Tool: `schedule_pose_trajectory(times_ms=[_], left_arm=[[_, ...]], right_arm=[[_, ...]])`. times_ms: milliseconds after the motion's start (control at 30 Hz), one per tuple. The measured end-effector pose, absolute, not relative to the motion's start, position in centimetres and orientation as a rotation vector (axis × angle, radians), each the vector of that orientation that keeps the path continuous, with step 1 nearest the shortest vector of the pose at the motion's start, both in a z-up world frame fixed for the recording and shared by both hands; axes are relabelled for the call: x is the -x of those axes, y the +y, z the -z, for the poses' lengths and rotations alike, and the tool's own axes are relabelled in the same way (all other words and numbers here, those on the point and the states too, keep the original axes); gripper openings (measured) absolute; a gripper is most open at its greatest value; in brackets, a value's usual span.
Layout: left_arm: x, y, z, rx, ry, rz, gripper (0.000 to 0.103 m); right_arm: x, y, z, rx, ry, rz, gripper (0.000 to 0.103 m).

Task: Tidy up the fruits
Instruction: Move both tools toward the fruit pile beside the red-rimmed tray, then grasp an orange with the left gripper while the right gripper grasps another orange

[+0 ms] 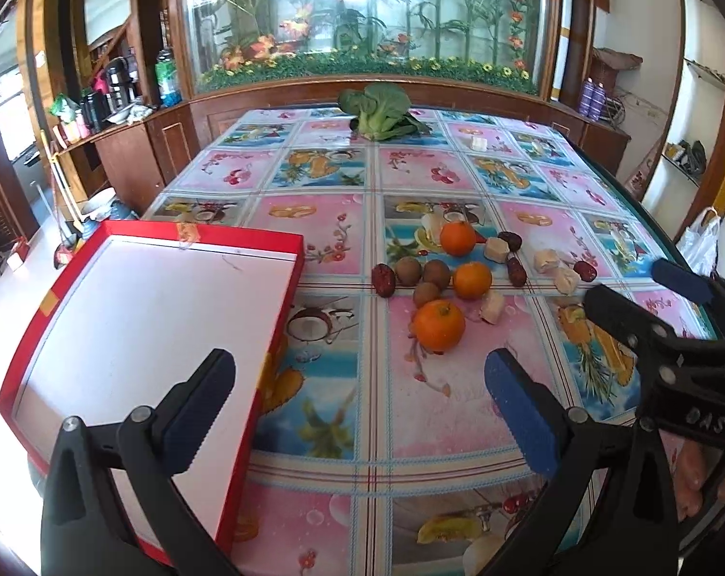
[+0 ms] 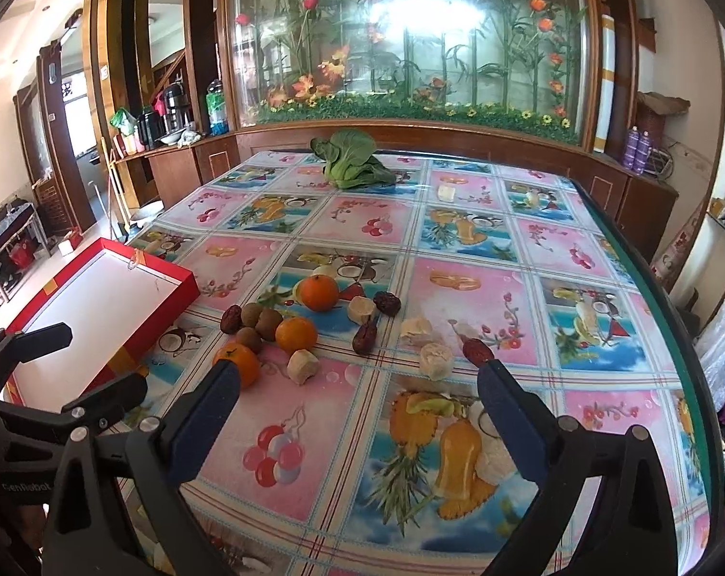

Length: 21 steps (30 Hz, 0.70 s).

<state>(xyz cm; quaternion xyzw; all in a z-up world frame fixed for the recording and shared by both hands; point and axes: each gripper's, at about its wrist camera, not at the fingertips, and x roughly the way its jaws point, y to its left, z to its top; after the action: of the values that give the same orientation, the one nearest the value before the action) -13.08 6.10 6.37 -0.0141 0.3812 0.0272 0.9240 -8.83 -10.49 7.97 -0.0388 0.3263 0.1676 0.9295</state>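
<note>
A red box with a white inside (image 1: 136, 336) lies at the table's left; it also shows in the right wrist view (image 2: 93, 307). Three oranges (image 1: 439, 325) (image 2: 319, 292), brown kiwis (image 1: 407, 270) (image 2: 268, 324), dark red dates (image 1: 384, 280) (image 2: 364, 337) and pale chunks (image 1: 492, 306) (image 2: 436, 360) lie scattered mid-table. My left gripper (image 1: 362, 374) is open and empty, its left finger over the box. My right gripper (image 2: 357, 384) is open and empty, near the fruit; it also shows in the left wrist view (image 1: 640, 288).
A green leafy vegetable (image 1: 376, 110) (image 2: 355, 161) and a small pale block (image 2: 446, 193) lie at the table's far end. A wooden cabinet with a flower display stands behind. The table's right edge (image 2: 669, 336) curves close by.
</note>
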Motion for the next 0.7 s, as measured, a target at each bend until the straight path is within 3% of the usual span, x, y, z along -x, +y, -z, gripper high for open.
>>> schedule_pose_trajectory(times_ms=[167, 367, 467, 600, 700], left_arm=[[11.8, 5.9, -5.4, 0.011, 0.808, -0.03, 0.103], [10.2, 5.8, -4.6, 0.009, 0.831, -0.012, 0.103], [9.5, 5.3, -4.4, -0.01, 0.846, 0.011, 0.103], [8.9, 4.9, -3.9, -0.017, 0.868, 0.036, 0.086], [8.5, 4.7, -3.5, -0.018, 0.89, 0.053, 0.082]], right_arm=[[5.9, -9.8, -6.8, 0.077, 0.758, -0.411, 0.073], [3.8, -8.1, -5.8, 0.079, 0.813, -0.492, 0.07], [2.7, -7.4, -5.3, 0.059, 0.849, -0.534, 0.063], [1.0, -6.9, -4.3, 0.009, 0.916, -0.592, 0.054], [0.1, -6.6, -3.7, -0.024, 0.962, -0.64, 0.049]])
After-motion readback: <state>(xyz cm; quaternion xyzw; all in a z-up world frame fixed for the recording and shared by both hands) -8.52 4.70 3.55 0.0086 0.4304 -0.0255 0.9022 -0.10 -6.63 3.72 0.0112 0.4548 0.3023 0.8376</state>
